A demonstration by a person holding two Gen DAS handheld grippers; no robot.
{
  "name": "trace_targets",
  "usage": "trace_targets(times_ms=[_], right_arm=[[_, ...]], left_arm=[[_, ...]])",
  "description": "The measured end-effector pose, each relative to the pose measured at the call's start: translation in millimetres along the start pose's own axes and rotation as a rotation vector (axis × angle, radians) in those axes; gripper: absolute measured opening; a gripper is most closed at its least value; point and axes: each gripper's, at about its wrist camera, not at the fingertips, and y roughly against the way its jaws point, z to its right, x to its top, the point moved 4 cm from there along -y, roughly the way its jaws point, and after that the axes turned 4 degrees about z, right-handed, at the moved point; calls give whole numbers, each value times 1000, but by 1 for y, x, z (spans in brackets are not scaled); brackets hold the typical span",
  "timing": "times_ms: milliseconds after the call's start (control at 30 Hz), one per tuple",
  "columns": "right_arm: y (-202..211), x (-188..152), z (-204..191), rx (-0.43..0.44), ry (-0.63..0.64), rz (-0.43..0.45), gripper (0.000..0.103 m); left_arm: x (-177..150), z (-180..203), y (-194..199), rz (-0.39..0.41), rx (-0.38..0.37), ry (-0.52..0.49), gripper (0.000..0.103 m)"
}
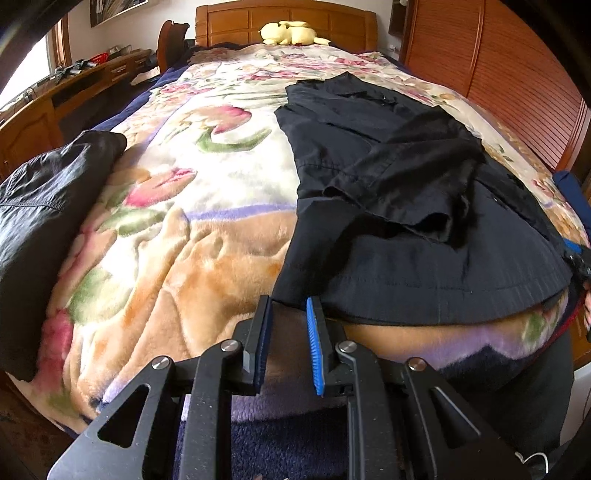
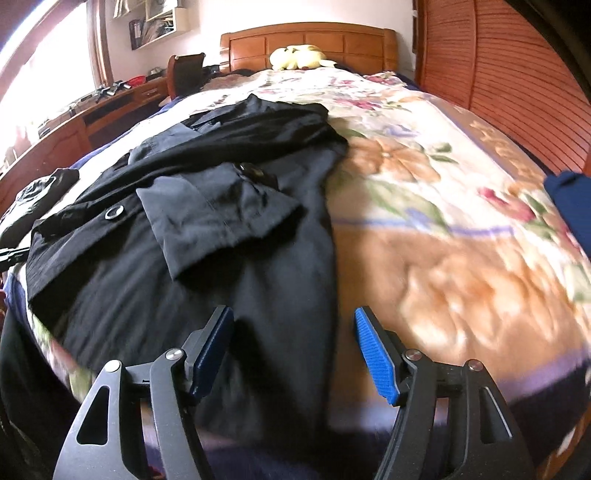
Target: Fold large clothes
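A large black coat (image 1: 406, 192) lies spread lengthwise on the floral blanket (image 1: 177, 229), with a sleeve folded across its middle. In the right wrist view the coat (image 2: 207, 206) shows its buttons and folded sleeve. My left gripper (image 1: 290, 306) is open and empty, its fingertips just short of the coat's near left hem corner. My right gripper (image 2: 293, 317) is open wide and empty, hovering over the coat's near right hem edge; the view is motion-blurred.
Another dark garment (image 1: 44, 206) lies at the bed's left edge. A yellow plush toy (image 1: 291, 33) sits by the wooden headboard (image 1: 288, 18). A slatted wooden wall (image 1: 509, 74) runs along the right. A wooden desk (image 1: 55, 96) stands on the left. A blue item (image 2: 572, 206) lies at the right edge.
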Motion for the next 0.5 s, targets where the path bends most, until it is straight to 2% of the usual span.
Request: trace_targets(times_ms=[133, 300, 433, 500], right_arm=[[11, -7, 6, 6, -23, 15, 69], [13, -9, 5, 0, -12, 17, 69], [12, -11, 7, 5, -10, 20, 69], [10, -11, 8, 8, -11, 21, 69]], left_arm=[[4, 0, 14, 11, -2, -2, 20], [17, -9, 30, 68, -67, 62, 21], [23, -14, 14, 40, -64, 49, 21], [26, -15, 4, 19, -98, 68, 21]])
